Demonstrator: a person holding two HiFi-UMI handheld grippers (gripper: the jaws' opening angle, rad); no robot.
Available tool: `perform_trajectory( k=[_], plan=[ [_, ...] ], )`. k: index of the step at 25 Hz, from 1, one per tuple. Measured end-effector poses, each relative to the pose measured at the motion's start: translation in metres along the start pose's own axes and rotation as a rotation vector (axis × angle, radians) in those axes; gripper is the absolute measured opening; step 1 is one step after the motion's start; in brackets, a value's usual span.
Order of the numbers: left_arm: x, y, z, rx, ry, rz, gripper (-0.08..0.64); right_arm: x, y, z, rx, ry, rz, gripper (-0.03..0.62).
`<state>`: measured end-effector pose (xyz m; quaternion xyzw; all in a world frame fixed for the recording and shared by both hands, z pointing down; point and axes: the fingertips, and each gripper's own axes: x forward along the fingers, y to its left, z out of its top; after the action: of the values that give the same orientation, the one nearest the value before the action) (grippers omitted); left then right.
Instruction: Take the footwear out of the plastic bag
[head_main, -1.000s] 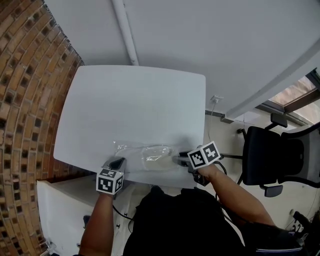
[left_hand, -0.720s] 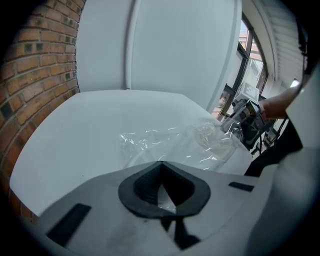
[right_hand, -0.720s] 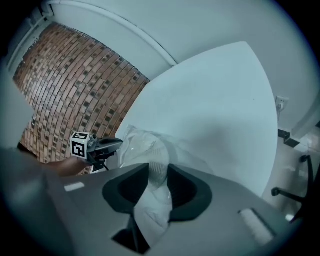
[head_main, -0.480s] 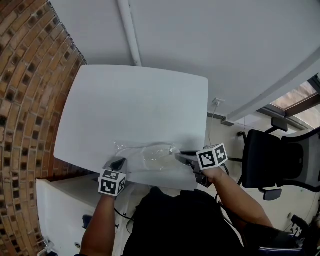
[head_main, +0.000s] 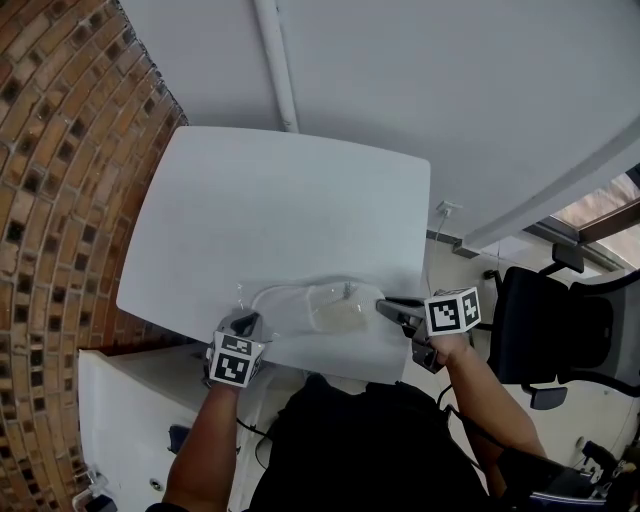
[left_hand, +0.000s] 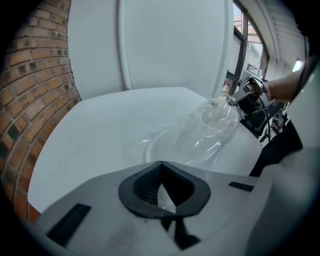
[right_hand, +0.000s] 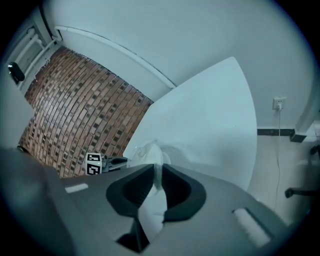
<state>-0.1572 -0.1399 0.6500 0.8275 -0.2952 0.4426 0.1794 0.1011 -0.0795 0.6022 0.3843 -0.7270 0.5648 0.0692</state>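
We note left gripper (head_main: 245, 322) clamped on the plastic bag (head_main: 290, 303) at the desk (head_main: 280, 210) edge; right gripper (head_main: 383, 308), jaws just closing, pinches the bag's opposite end; pale footwear (head_main: 338, 316) inside

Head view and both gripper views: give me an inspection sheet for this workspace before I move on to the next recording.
Surface: white table, holding only the bag.
Job's things: clear plastic bag stretched between the grippers; pale footwear inside it.
Clutter: nothing seen.
Grippers: left gripper, jaws shut on the bag's left end; right gripper, jaws have just been closing and now pinch pale material at the bag's right end.
Cables: white lead hanging from a wall socket.
Surroundings: brick wall, black office chair, white wall pipe.
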Motion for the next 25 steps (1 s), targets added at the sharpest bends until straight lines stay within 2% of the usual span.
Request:
perform_trajectory(
  k=[9,11,14,17,18,19,22,25],
  plan=[
    [-0.008,0.038,-0.012,-0.036,0.053,0.099,0.006,-0.033,-0.012,0.018,-0.001,-0.068,-0.010,0.049],
    [-0.012,0.046,-0.009,-0.065,0.032,0.105,0.006,-0.035,-0.012,0.021,0.011,-0.086,-0.003,0.046],
    [-0.017,0.034,0.017,-0.052,-0.060,0.052,0.006,-0.031,-0.010,0.021,0.007,-0.084,0.001,0.046],
    [-0.012,0.006,0.047,0.022,-0.126,-0.020,0.027,-0.022,-0.006,0.020,-0.008,-0.068,-0.003,0.048],
    [-0.007,-0.003,0.052,0.050,-0.125,-0.044,0.105,-0.018,-0.004,0.019,-0.013,-0.061,-0.004,0.048],
    [-0.001,-0.010,0.053,0.078,-0.108,-0.062,0.151,-0.015,-0.002,0.018,-0.017,-0.055,-0.004,0.048],
    [0.014,-0.018,0.041,0.123,-0.031,-0.071,0.153,-0.007,0.001,0.015,-0.014,-0.038,-0.008,0.048],
    [0.019,-0.016,0.037,0.053,-0.050,-0.079,0.140,-0.004,0.001,0.012,-0.007,-0.033,-0.020,0.051]
  ],
)
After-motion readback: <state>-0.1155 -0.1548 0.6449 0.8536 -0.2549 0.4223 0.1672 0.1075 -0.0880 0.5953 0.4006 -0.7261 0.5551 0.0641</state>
